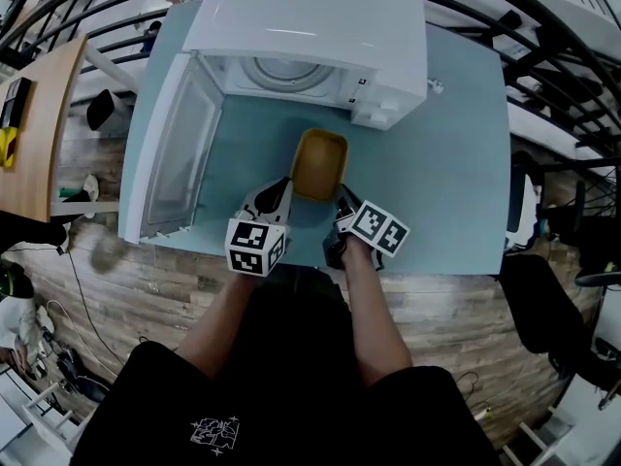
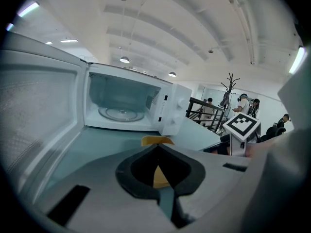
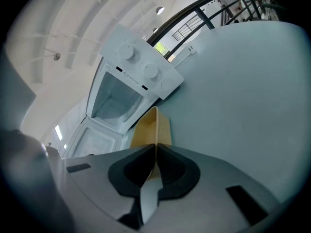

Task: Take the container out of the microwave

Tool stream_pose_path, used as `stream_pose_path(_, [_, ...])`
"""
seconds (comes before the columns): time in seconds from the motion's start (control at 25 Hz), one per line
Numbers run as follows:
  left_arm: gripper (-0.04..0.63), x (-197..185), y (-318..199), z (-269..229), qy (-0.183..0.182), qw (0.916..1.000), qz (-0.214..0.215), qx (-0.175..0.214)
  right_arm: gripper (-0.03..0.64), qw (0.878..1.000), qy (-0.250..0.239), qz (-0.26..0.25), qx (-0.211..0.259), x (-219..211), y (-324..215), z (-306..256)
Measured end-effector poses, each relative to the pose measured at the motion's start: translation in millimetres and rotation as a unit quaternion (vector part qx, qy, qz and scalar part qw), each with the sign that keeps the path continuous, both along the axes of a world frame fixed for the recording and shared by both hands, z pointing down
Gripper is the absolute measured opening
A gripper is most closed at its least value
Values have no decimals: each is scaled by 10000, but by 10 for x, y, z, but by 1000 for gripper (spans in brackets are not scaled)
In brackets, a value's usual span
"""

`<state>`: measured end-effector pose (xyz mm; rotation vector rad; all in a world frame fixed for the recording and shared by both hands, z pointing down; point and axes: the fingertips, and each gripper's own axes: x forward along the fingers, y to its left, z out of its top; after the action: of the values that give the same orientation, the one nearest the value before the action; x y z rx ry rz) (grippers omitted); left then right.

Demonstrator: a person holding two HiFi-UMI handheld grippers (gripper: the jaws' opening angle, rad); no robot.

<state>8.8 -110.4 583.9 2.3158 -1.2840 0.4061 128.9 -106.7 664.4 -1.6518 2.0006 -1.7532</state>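
Observation:
The yellow container [image 1: 320, 161] is outside the microwave [image 1: 310, 27], over the teal table [image 1: 437, 163] just in front of the open cavity. I cannot tell whether its base touches the table. My left gripper [image 1: 282, 190] is shut on its near left rim, and my right gripper [image 1: 341, 200] is shut on its near right rim. In the left gripper view the container [image 2: 156, 140] shows beyond the closed jaws of the left gripper [image 2: 158, 148]. In the right gripper view the container's wall [image 3: 151, 127] runs straight into the pinched right gripper [image 3: 156, 147].
The microwave door [image 1: 175, 149] hangs wide open to the left, reaching the table's front edge. The glass turntable [image 2: 121, 113] lies bare inside the cavity. Black railings and furniture stand beyond the table at right. People stand far off in the left gripper view.

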Motion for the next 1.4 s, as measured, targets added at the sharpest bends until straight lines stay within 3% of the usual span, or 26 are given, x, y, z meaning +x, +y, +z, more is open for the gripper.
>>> stream_pose_path(0.68, [8,-64,-19,62,4,9999,49,-97,18,9999,122,-35,-79,-47,-17,75])
stream_pose_path(1.12, [8,-92,-22,45,-30,10000,30,-82,20,9999,-62,-114,25,-107,-37,52])
stream_pose_path(1.24, [8,-84,-16,26,-48,10000,43,-68,80,9998,-130,-159,49,-121,-33,39])
stream_pose_path(1.4, [8,-64,-2,-30,-67,10000,47,-14,103,9996,-179,-211,80,-108,-24,16])
